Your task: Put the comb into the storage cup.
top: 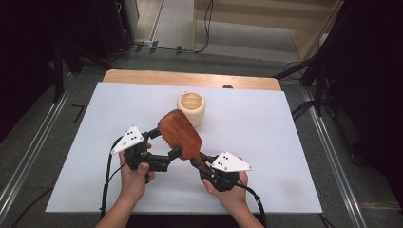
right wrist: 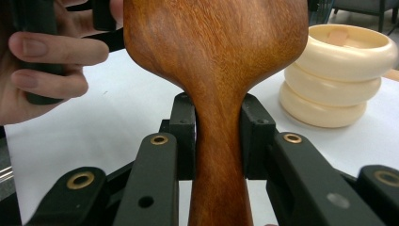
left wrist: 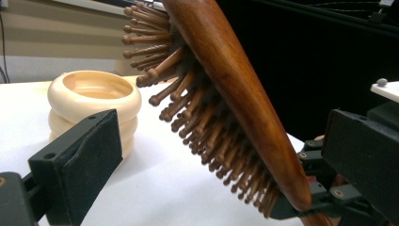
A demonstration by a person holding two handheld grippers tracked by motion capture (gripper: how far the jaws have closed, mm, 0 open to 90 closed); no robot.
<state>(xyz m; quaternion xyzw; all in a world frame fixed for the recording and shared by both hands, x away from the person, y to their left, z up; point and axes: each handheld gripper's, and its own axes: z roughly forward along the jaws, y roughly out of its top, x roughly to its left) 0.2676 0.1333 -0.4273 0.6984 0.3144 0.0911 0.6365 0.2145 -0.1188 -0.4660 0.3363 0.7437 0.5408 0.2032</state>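
Right gripper view: jaws clamp the hairbrush (right wrist: pixel 221 155) handle; left gripper's (top: pixel 164 145) jaws gape wide.

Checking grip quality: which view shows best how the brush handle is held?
The right gripper view: the handle sits squarely between both pads, seen close up. The high view shows the right tool at the handle from afar; the left gripper view shows mainly the bristles, with the handle end cut off.
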